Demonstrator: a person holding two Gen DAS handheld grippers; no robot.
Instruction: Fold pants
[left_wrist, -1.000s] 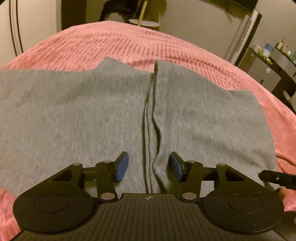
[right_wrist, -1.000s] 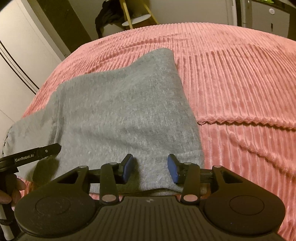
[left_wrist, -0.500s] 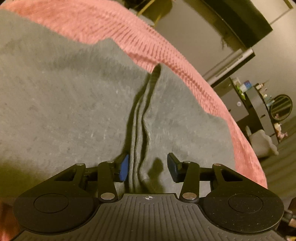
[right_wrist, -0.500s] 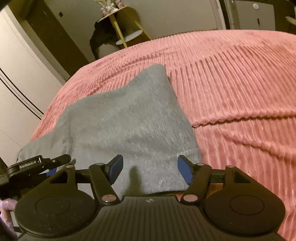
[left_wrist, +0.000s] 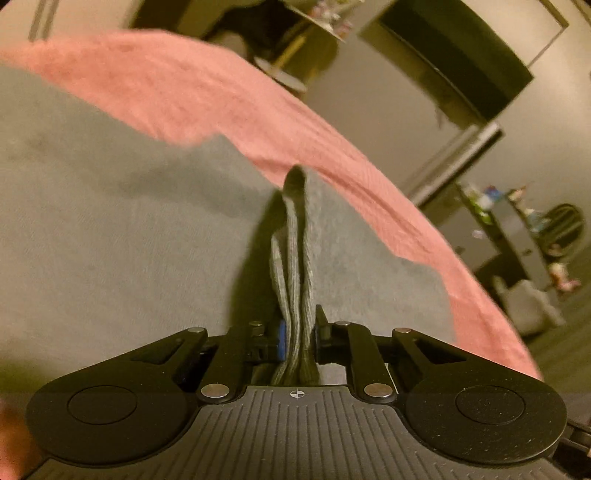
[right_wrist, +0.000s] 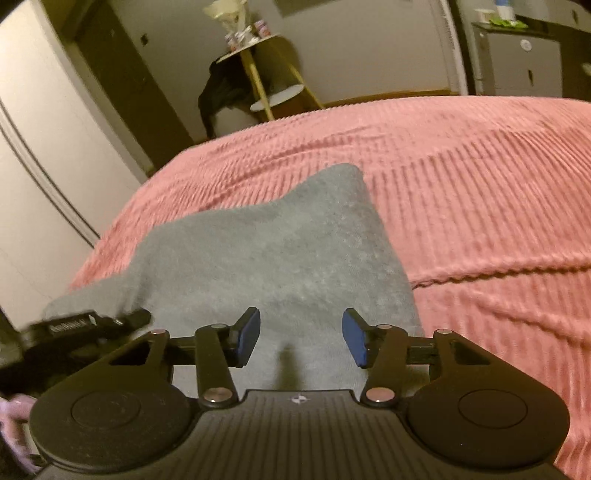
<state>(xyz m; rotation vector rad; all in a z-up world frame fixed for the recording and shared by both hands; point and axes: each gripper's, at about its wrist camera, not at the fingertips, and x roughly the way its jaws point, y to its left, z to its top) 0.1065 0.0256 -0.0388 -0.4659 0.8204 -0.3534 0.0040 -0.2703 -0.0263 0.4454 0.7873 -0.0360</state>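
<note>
Grey pants (left_wrist: 110, 240) flat (edge pinched)

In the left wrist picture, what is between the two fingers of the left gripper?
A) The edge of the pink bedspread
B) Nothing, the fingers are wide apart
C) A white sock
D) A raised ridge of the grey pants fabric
D: the left gripper is closed on a bunched ridge of the grey pants, and the pink bedspread lies beyond.

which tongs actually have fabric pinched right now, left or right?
The left tongs: they have just closed on a raised fold of the grey pants. The right tongs stand apart, nothing pinched between the pads.
</note>
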